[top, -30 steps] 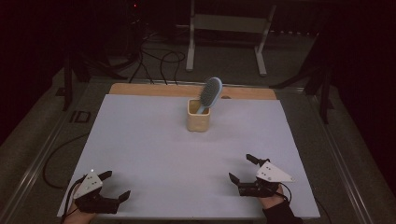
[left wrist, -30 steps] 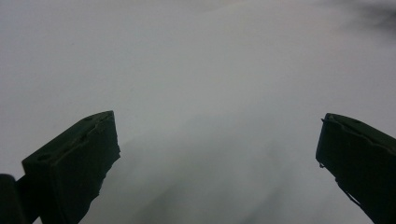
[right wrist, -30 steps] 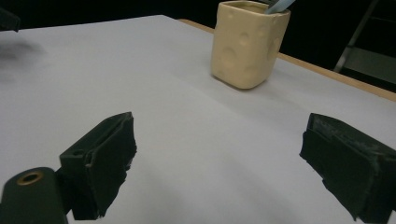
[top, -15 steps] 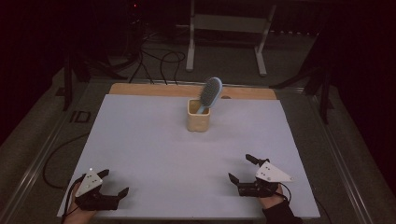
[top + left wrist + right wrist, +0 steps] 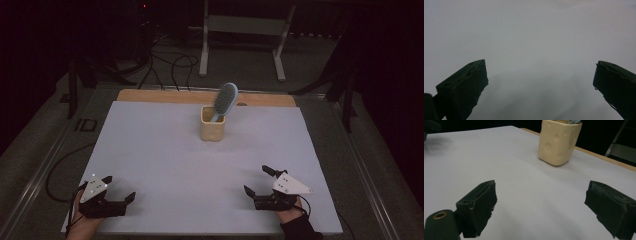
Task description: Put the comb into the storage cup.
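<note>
A cream, dimpled cup (image 5: 212,126) stands upright toward the far middle of the white table top (image 5: 165,150). A blue hairbrush (image 5: 225,99) leans out of it, bristle head up. My left gripper (image 5: 120,187) rests near the front left corner, open and holding nothing. In the left gripper view its jaws (image 5: 540,63) spread wide over bare white surface. My right gripper (image 5: 255,179) lies near the front right, also open and holding nothing. In the right gripper view (image 5: 541,183) it faces the cup (image 5: 559,143), which stands well ahead of the jaws.
A wooden strip (image 5: 150,96) runs along the table's far edge. Behind the table, cables (image 5: 170,65) trail over the dark floor by a metal stand (image 5: 242,30). A cable (image 5: 55,172) loops off the table's left side.
The left gripper has shifted only very slightly near the front left corner. The right gripper, cup and brush have stayed put.
</note>
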Demonstrator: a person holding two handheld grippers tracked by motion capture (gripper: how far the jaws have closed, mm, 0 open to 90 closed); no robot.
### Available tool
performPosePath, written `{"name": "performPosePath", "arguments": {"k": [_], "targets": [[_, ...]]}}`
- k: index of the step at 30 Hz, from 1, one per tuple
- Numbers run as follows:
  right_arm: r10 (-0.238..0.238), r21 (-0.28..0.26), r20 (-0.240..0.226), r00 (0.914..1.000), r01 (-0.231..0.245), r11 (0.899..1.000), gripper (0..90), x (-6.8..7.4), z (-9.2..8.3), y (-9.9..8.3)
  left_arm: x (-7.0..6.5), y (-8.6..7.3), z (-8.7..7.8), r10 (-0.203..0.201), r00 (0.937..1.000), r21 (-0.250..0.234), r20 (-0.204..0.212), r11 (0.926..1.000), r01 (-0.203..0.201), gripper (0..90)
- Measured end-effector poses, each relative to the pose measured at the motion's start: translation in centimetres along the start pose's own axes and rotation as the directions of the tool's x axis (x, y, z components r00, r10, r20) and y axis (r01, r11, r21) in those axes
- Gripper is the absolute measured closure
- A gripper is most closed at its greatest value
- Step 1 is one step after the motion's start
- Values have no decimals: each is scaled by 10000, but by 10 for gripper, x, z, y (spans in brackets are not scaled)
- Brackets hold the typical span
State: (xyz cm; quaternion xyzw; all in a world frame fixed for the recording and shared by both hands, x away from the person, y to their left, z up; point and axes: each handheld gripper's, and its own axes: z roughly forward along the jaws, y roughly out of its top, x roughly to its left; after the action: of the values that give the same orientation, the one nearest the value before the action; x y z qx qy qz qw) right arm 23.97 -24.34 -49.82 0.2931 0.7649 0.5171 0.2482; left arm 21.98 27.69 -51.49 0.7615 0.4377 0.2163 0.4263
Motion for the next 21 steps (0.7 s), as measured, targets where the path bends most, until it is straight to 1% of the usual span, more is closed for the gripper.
{"name": "performPosePath", "arguments": {"k": [2,5,7,9,10,12,14,18,21], "targets": [[-31,43,-23,10000,31,10000,96,0,0,0,0,2,1,39,9999,-113,92,9999,-38,0],[-40,44,-19,10000,40,10000,96,0,1,0,1,5,2,75,9999,-236,80,9997,-73,0],[-55,48,-15,10000,55,10000,96,0,1,0,0,5,2,180,9998,-290,50,9994,-179,0],[-55,40,-11,10000,55,10000,96,1,0,0,-1,5,1,235,9996,-379,149,9990,-229,0],[-46,33,-5,10000,46,10000,96,1,0,0,-1,5,1,235,9996,-379,149,9990,-229,0],[-55,23,15,10000,55,10000,96,0,0,0,-3,6,-1,363,9993,-397,127,9986,-358,0],[-45,34,-6,10000,45,10000,96,1,0,0,-4,6,-1,375,9992,-400,124,9985,-369,0],[-18,51,-19,10000,18,10000,96,0,0,0,-5,6,0,455,9986,-432,277,9981,-442,0],[-4,67,-1,10000,4,10000,96,0,0,0,-6,6,0,489,9984,-466,294,9978,-475,0]]}}
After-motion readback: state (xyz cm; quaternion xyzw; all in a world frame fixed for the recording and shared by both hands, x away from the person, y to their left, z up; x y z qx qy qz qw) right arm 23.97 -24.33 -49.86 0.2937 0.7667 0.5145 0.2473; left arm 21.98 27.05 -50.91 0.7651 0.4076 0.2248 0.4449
